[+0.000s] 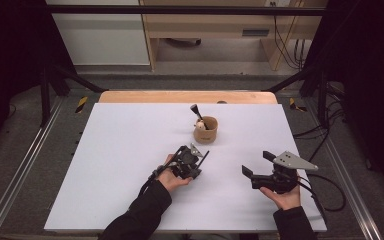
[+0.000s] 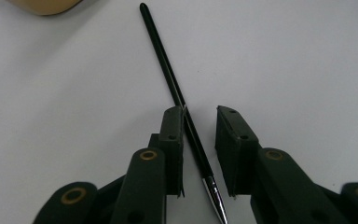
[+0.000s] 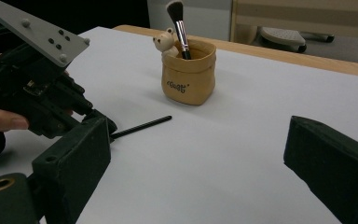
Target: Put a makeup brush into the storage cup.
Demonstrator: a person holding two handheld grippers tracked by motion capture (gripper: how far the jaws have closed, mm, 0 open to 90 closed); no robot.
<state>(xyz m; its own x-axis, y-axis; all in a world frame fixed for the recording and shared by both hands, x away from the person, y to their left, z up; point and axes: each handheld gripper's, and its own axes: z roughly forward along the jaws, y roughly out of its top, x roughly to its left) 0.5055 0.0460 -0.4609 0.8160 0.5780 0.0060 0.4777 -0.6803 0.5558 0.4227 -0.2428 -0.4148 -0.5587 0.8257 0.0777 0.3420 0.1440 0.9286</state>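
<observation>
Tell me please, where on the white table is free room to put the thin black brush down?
Free: the table left of the left gripper, and between pouch and right gripper. Crowded: the thin black brush lies between the left gripper's jaws, pointing towards the pouch.

Both forearms wore dark, black-looking long sleeves reaching to the wrists. The left gripper (image 1: pixel 203 156) was a compact black frame of linked bars with a small grey three-cornered plate on top and a black cable running back along the sleeve. Its jaws were flat black blocks on black arms with brass-coloured pivot rings and small screw holes in the pads. The right gripper (image 1: pixel 257 163) was black too, topped by a larger grey three-cornered plate with dark screws, and a black cable looped from it at the right.
</observation>
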